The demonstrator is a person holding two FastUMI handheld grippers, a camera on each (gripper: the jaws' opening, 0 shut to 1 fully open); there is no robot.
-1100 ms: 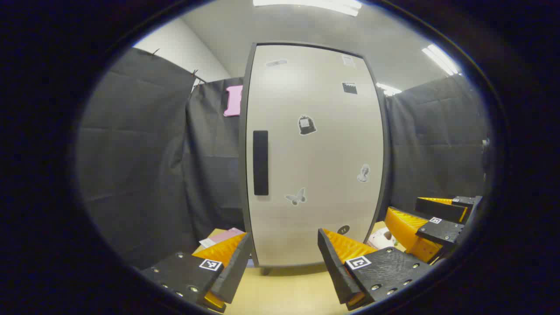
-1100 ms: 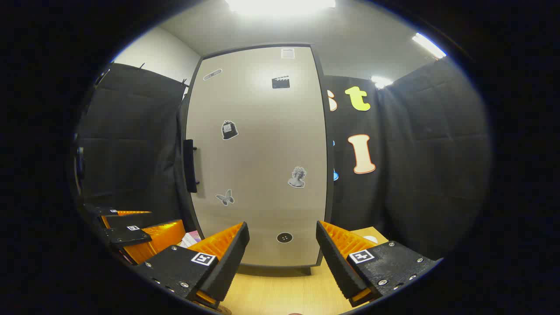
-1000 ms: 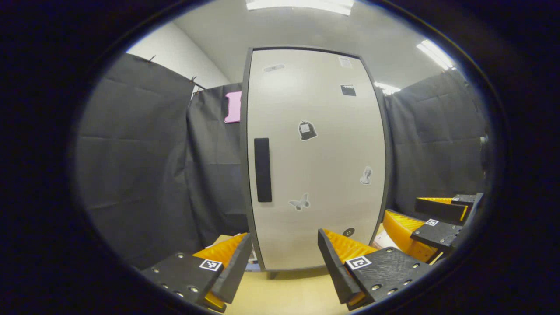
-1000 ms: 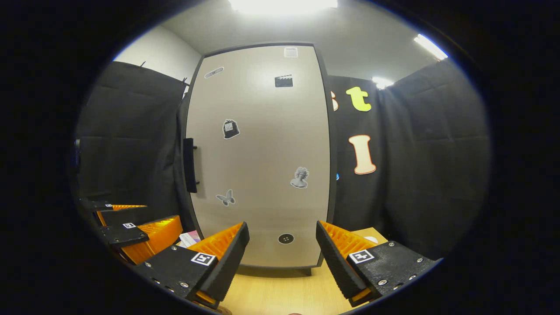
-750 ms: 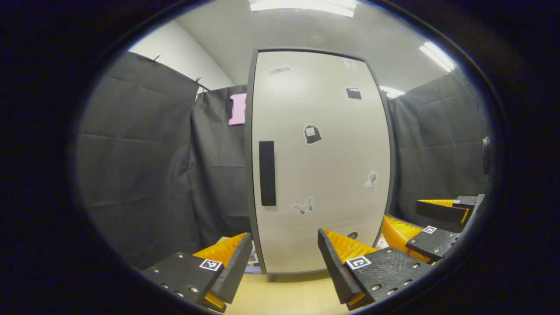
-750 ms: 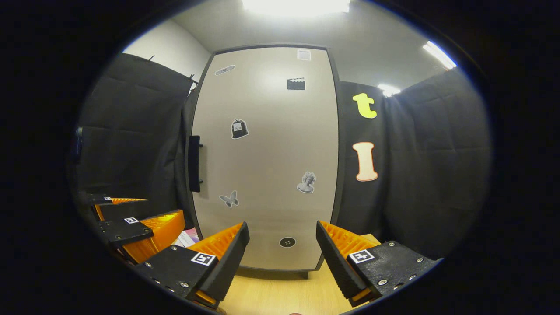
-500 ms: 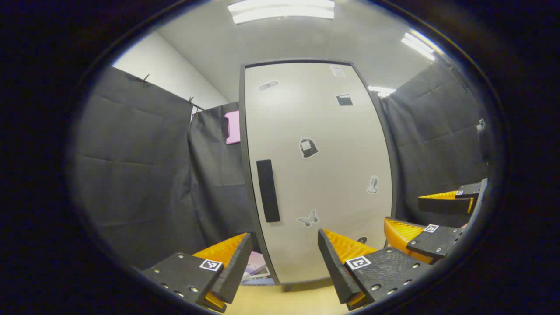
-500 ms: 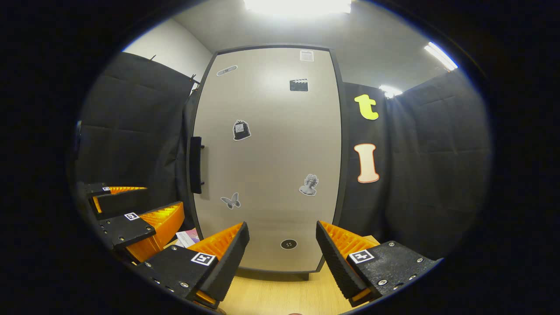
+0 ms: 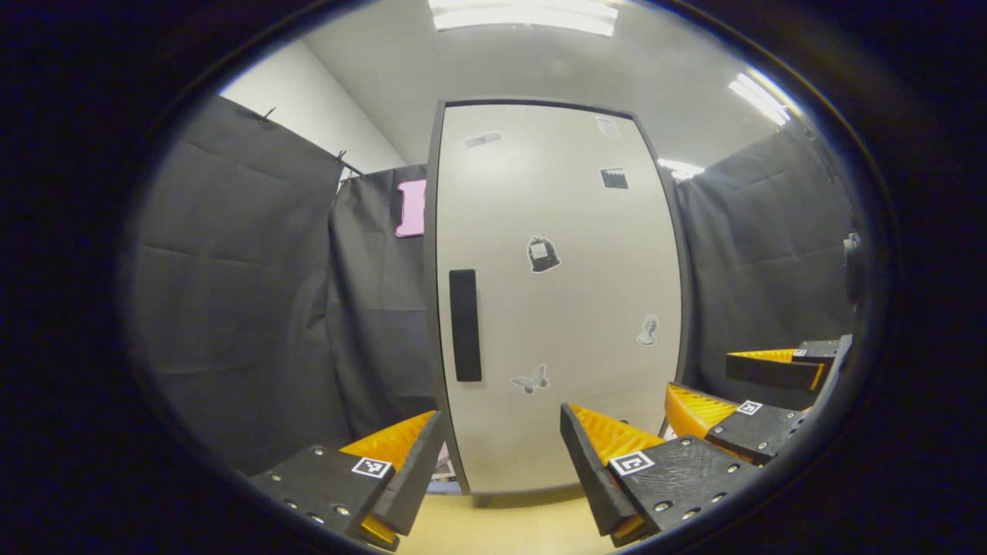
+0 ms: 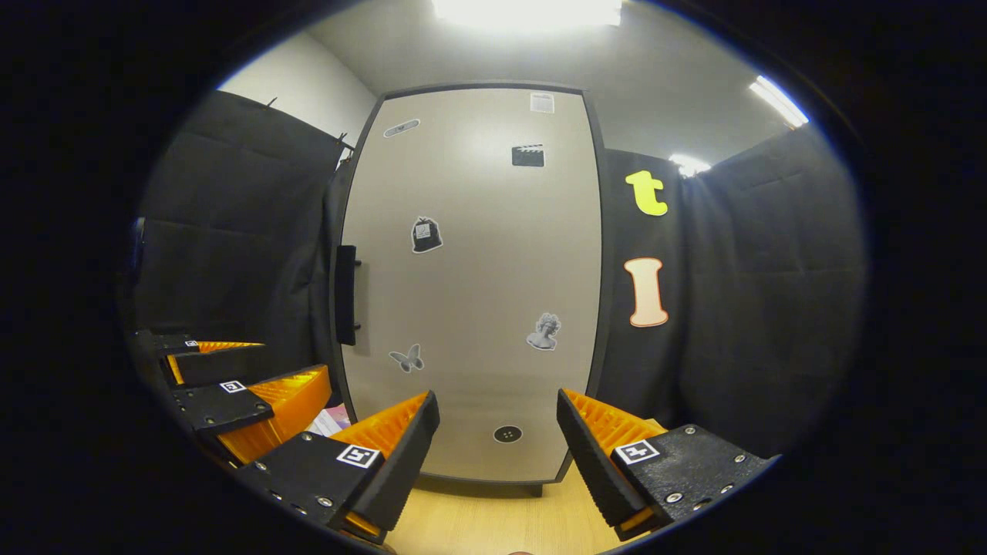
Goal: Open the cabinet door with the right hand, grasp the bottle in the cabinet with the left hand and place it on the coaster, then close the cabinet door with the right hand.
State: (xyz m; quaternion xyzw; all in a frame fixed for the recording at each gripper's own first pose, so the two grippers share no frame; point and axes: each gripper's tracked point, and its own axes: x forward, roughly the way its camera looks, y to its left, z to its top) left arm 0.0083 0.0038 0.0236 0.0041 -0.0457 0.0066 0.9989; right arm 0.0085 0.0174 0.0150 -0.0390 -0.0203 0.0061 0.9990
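Facing the closed cabinet door (image 9: 563,301), the left gripper (image 9: 501,462) and right gripper (image 10: 497,455) hover before it, fingers spread, grasping nothing. The handle (image 10: 346,295) sits at the door's left edge; the table (image 10: 493,520) lies below.

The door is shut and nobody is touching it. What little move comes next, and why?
Probably the right gripper should go up and to its left toward the black handle, because the cabinet door is closed, the handle sits at the door's left edge, and the jaws are open and hold nothing. The left gripper can wait, open too.
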